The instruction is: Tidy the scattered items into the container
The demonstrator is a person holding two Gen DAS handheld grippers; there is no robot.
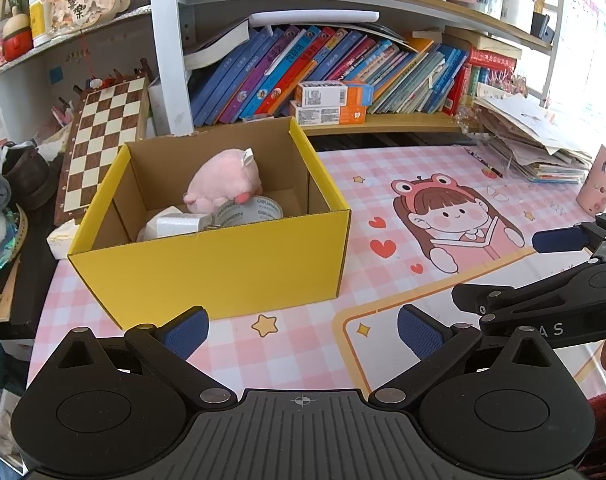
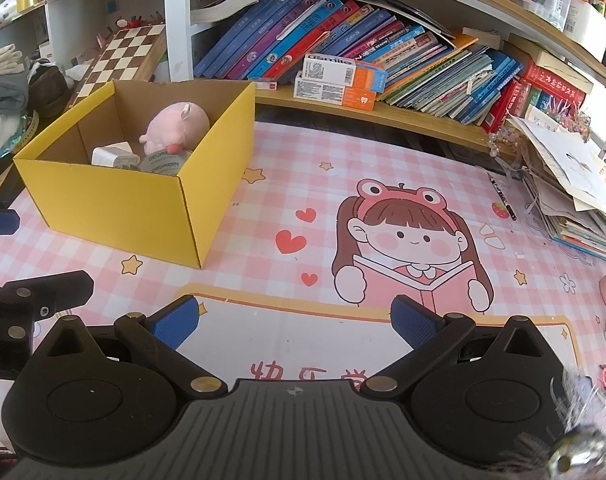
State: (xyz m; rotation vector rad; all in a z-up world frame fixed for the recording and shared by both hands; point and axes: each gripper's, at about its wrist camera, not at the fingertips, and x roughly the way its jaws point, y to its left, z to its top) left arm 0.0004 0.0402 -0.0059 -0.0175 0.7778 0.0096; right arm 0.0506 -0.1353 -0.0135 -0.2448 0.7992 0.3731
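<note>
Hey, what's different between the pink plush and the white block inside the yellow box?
The pink plush is rounded, soft-looking and the bigger of the two; the white block is boxy, hard-edged and smaller. The plush sits farther back, partly atop the tape roll; the block lies nearer the front wall. Both are inside the yellow box.

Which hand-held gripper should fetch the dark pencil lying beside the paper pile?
Right. The right hand-held gripper is open, empty and on the side of the dark pencil; the left hand-held gripper faces the yellow cardboard box.
</note>
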